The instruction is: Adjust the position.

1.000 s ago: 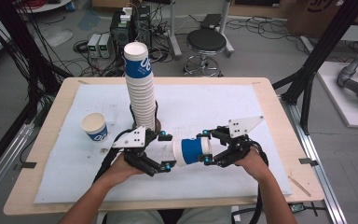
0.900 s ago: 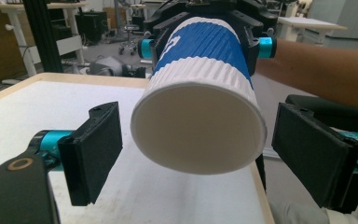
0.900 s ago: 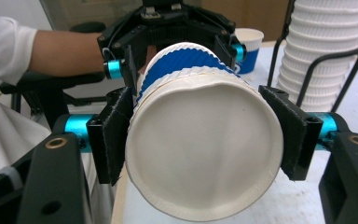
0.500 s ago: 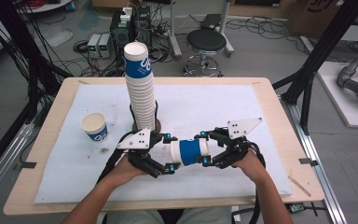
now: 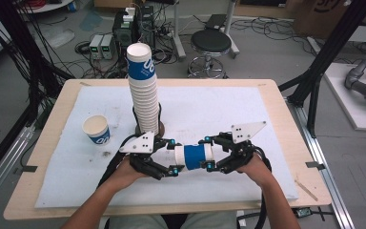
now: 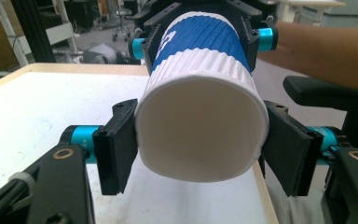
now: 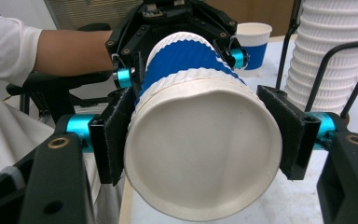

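Note:
A white paper cup with a blue band (image 5: 194,156) lies level in the air between my two grippers, above the white mat. My left gripper (image 5: 173,157) has just been closing its jaws, and its pads now press both sides of the cup's end (image 6: 196,140). The left gripper (image 6: 200,144) faces that flat end. My right gripper (image 5: 208,154) stays shut on the opposite, rimmed end of the cup (image 7: 186,60), squeezing the rim slightly out of round. The right gripper (image 7: 203,140) faces that end.
A tall stack of the same cups (image 5: 143,95) stands in a wire holder just behind the left gripper. A single upright cup (image 5: 96,130) sits to the left on the white mat (image 5: 228,109). Stools, cables and black frame posts surround the wooden table (image 5: 286,124).
The left gripper's jaws, open around the cup's end before, have closed onto it. Both hands and the cup have kept their place.

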Available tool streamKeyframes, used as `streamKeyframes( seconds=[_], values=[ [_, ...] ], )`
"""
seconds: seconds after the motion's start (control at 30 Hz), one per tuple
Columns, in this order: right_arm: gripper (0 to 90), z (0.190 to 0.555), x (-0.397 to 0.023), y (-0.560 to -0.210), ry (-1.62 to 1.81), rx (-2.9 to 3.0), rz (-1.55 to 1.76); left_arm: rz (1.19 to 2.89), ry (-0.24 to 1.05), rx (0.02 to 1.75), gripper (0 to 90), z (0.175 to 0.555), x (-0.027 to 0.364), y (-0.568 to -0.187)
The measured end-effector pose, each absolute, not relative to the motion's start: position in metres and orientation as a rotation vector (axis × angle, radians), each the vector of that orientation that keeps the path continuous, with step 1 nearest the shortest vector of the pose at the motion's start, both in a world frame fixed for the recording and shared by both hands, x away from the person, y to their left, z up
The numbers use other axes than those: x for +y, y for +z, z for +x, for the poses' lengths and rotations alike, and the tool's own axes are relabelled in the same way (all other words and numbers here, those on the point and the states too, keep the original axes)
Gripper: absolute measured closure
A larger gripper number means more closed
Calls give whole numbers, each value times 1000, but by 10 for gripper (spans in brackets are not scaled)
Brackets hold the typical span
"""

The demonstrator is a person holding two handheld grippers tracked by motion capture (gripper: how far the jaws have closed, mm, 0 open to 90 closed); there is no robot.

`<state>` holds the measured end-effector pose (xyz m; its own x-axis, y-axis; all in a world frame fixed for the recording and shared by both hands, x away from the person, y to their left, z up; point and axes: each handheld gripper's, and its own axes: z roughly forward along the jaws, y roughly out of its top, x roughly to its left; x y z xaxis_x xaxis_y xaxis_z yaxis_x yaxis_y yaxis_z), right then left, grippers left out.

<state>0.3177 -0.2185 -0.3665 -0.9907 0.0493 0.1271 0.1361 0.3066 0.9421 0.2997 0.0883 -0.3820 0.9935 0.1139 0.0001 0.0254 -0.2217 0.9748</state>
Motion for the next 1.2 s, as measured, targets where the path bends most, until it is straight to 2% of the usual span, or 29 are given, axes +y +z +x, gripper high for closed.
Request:
streamKeyframes(
  seconds=[0.07,0.1,0.13,0.4,0.8,1.2],
  values=[
    [264,318,-218,-368,-1796,-2471,-198,1815,87,106,327,300,88,-381],
    [181,318,-218,-368,-1797,-2469,-229,1831,87,108,327,300,88,-380],
    [145,317,-218,-368,-1806,-2473,-260,1843,89,110,327,301,88,-379],
    [146,316,-216,-363,-1719,-2581,-294,1942,110,132,349,304,88,-373],
    [147,308,-181,-345,-1324,-3008,-63,2119,165,83,349,306,80,-353],
    [151,311,-158,-341,-1117,-3129,3,2198,162,66,349,307,71,-344]
  ],
)
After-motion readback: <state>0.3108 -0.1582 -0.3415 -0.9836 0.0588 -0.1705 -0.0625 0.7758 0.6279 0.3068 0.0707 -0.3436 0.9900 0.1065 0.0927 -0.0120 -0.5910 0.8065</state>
